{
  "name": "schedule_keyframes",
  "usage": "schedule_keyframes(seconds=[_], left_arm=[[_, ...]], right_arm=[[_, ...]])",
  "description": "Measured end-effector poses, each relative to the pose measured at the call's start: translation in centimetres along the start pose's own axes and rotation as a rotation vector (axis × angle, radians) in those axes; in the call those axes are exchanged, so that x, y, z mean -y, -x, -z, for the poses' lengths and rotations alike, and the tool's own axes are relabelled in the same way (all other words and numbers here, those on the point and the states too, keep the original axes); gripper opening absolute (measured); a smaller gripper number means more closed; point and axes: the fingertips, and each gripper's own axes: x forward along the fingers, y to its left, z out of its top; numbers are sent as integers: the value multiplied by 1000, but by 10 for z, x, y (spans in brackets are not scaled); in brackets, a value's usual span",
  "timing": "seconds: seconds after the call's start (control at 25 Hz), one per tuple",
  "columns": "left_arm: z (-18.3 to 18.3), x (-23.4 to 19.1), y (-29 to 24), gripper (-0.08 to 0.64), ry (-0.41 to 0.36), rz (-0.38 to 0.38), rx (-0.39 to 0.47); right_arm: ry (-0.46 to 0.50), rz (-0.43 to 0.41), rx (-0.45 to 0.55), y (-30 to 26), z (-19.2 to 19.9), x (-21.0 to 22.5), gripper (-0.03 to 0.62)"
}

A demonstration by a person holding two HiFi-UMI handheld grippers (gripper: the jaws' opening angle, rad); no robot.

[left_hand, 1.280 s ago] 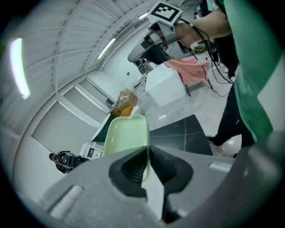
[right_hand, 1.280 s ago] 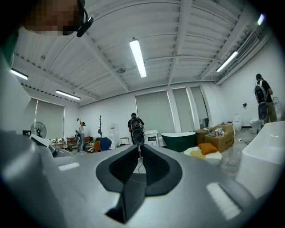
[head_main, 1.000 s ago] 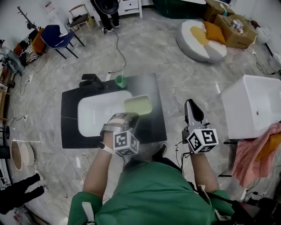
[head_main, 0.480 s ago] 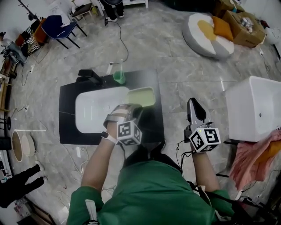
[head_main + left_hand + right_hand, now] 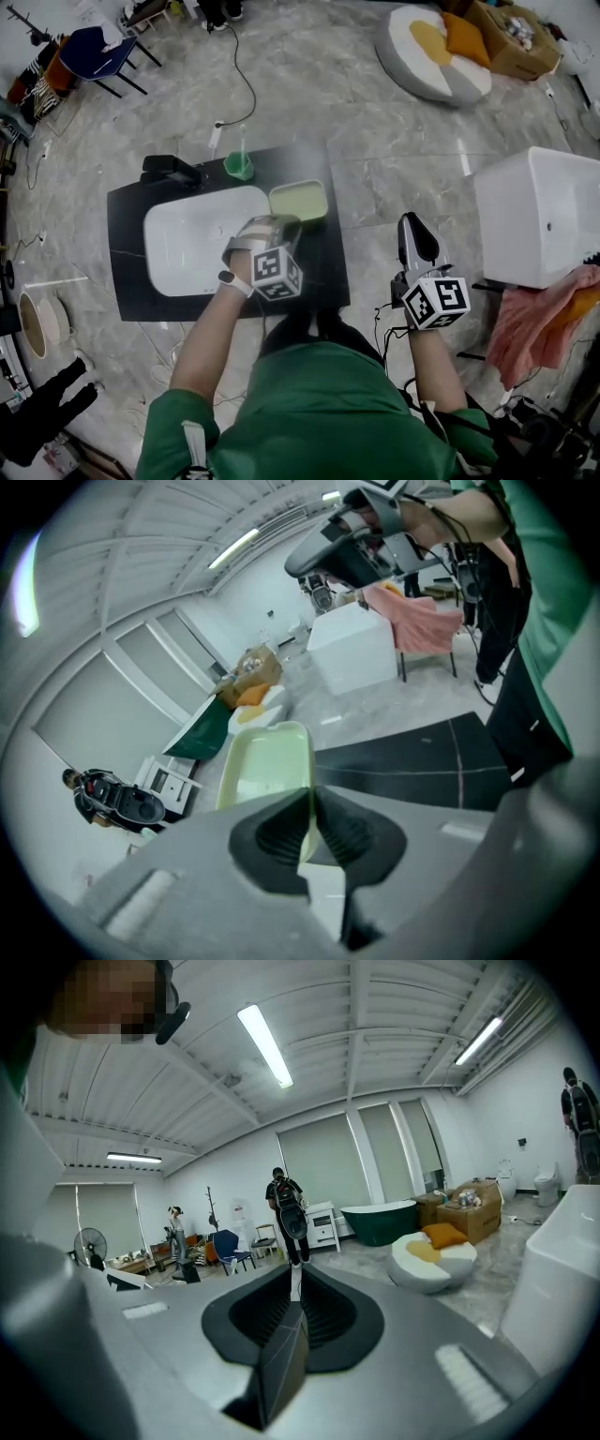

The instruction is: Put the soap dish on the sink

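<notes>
**Change of state.** Over the last second the soap dish (image 5: 300, 199) has travelled from above the right end of the white sink (image 5: 183, 246) to the basin's far right corner. It now sits over the black counter (image 5: 323, 267), to the right of the green cup (image 5: 237, 167). The left gripper (image 5: 284, 228) carried it there. Its fingers (image 5: 272, 832) are clamped on the dish's near rim, with the thin pale-green wall pinched between the pads. Whether the base already rests on the counter cannot be determined. Judgement: transport is essentially complete, and set-down and release remain.

**Orientation.** The dish is open side up. In the head view its long axis runs left to right, roughly parallel to the counter's far edge, with a slight skew. The grip is on the near long side, toward its left end.

**Right gripper** (image 5: 413, 236). The fingers are pressed together on nothing. The gripper is held over the floor, well to the right of the counter, and its position is unchanged.
</notes>
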Motion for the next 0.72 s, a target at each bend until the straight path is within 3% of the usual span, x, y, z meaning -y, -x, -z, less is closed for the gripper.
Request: schedule_keyframes(seconds=[0.36,0.72], left_arm=[[25,13,-58,20,11,103,-12],[39,14,-88,20,17,159,-36]], right_arm=[[-14,22,-53,-26,25,7,32],[-27,47,-79,-33,34,22,32]])
